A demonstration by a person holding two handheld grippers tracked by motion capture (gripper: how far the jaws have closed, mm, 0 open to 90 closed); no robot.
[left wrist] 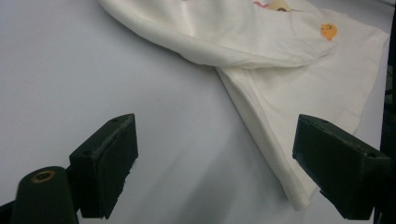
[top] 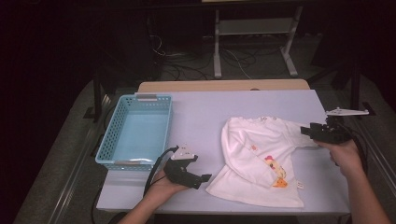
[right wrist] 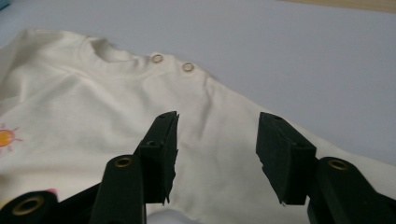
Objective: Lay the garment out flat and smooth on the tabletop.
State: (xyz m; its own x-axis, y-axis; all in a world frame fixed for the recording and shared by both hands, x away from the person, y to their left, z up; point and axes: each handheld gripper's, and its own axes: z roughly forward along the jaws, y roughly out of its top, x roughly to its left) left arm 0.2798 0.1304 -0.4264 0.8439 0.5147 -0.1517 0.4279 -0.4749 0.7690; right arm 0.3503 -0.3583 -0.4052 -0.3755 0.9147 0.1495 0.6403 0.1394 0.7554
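The white shirt (top: 261, 158) is lying right of the blue basket (top: 138, 130); left gripper (top: 204, 178) is hovering with jaws wide beside its hem, right gripper (top: 306, 131) is sitting half open, holding nothing, over the sleeve

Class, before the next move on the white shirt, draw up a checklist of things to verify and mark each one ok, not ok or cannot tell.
1. Right gripper jaws apart, nothing pinched: ok.
2. Right gripper lined up with the shirt sleeve: ok, the fabric lies just beyond its jaws.
3. Left gripper open: ok.
4. Left gripper near the shirt's hem: ok, the hem corner lies by one jaw.
5. Shirt lying flat: not ok, one side is folded over.
6. Blue basket free to take the shirt: ok.
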